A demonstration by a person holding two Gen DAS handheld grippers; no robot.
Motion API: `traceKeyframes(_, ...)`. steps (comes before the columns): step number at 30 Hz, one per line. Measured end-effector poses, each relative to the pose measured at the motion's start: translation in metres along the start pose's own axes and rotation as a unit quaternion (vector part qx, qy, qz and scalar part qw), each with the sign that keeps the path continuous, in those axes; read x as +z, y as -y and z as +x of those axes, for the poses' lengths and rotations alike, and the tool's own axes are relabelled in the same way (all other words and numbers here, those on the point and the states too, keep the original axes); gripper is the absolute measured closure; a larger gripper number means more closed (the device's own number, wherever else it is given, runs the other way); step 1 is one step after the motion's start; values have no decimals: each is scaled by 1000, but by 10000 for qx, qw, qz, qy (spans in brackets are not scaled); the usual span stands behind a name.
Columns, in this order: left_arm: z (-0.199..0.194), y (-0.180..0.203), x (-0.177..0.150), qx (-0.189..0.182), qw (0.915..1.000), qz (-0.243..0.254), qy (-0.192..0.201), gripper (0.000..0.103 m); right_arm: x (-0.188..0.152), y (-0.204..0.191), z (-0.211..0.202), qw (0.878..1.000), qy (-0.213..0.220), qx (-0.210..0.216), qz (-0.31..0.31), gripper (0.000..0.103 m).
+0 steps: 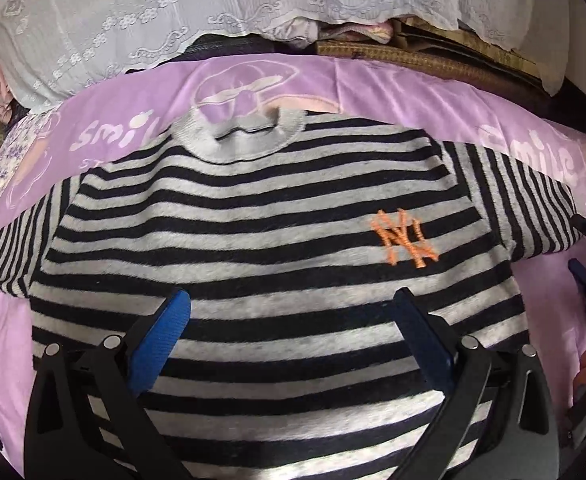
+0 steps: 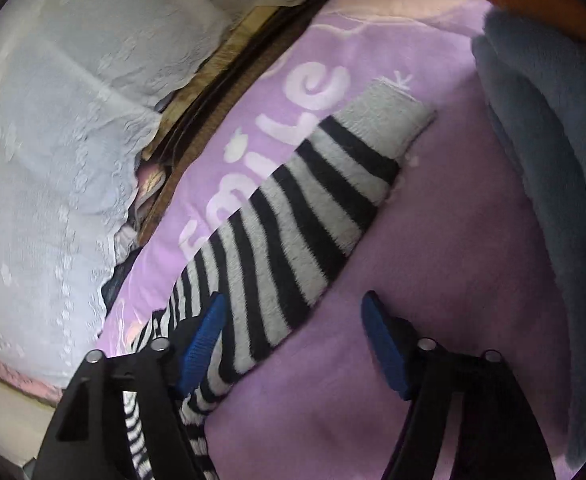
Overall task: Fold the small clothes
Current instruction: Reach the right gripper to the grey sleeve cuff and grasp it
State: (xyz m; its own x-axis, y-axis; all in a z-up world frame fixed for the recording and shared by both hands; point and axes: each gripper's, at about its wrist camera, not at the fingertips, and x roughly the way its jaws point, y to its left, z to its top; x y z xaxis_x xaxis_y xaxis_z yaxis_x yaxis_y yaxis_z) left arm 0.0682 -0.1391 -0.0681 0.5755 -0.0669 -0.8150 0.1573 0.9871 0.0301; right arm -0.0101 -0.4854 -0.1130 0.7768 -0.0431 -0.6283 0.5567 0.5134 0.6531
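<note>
Spread flat on a lilac printed blanket [image 1: 393, 92], a black-and-grey striped knit sweater [image 1: 277, 220], with left gripper [image 1: 289, 300] above its body and right gripper [image 2: 293, 308] beside one sleeve, fingers of both spread, gripping nothing.
</note>
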Motion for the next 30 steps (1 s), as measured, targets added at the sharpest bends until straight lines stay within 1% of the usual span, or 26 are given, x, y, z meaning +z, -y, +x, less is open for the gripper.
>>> traceKeyframes(4,21,23,15,-238,9993,-167,-220,4,12,-2,12,9995,211,-158,184,36)
traceKeyframes(6,39,30,15,-221,9988,-224,-365,4,19,-2,19,9987,367,-264,226,37)
traceKeyframes(7,52,33,12,-151,9986,-216,-462,4,22,-3,23,9980,474,-345,235,39)
traceKeyframes(8,60,34,8,-96,9989,-179,-416,4,25,-3,25,9974,567,-389,236,40)
traceKeyframes(9,59,36,5,-50,9997,-130,-190,4,29,-3,29,9964,685,-449,210,43)
traceKeyframes(11,57,38,4,-12,9999,-73,-155,4,34,-1,34,9929,987,-662,64,58)
traceKeyframes(12,57,38,4,-31,9999,-66,-157,4,35,2,36,9913,1103,-712,15,73)
traceKeyframes(13,58,37,5,-88,9998,-107,-171,4,36,7,37,9917,1105,-642,110,81)
traceKeyframes(14,57,36,5,-122,9997,-131,-180,4,38,10,36,9924,1101,-518,198,85)
traceKeyframes(16,57,36,5,-144,9997,-116,-183,4,40,6,31,9930,1137,-312,57,96)
traceKeyframes(19,57,36,8,-186,9997,-34,-160,4,39,-18,12,9890,1386,-161,-496,96)
traceKeyframes(22,54,34,9,-311,9994,-31,-134,4,34,-41,-7,9803,1709,-21,-994,96)
traceKeyframes(24,53,30,9,-374,9992,-111,-124,4,35,-47,-11,9769,1810,-117,-1133,96)
traceKeyframes(25,55,29,10,-371,9991,-140,-162,4,37,-44,-7,9778,1764,-251,-1103,96)
traceKeyframes(27,60,32,10,-247,9994,-33,-238,4,41,-30,6,9839,1501,-498,-828,96)
traceKeyframes(29,60,37,8,-94,9997,110,-183,4,47,-9,24,9911,1071,-661,-435,96)
traceKeyframes(30,60,38,8,-62,9997,141,-167,4,49,-1,32,9936,877,-665,-247,96)
